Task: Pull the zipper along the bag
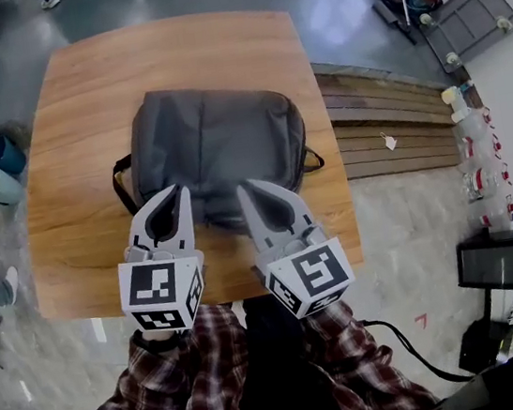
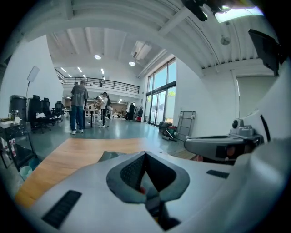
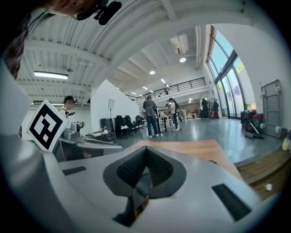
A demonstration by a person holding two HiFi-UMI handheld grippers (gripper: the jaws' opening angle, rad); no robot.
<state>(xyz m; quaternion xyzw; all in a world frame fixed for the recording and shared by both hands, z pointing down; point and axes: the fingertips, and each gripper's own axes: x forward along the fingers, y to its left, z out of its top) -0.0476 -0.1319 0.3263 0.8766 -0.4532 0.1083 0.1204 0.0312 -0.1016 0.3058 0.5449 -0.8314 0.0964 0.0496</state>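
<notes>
Sleeves [image 1: 162,407] in plaid are seen nearest, with a gripper held out from each. The left gripper [image 1: 181,189] is seen with its jaws pressed together and nothing between them. The right gripper [image 1: 243,187] is likewise closed and empty. Both tips are held over the near edge of the grey bag [image 1: 214,139]; contact cannot be judged. The bag is laid flat mid-table [image 1: 66,131]. People [image 2: 79,107] are seen standing far beyond.

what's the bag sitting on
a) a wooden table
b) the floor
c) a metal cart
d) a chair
a: in the head view the grey bag lies flat in the middle of the wooden table.
</notes>
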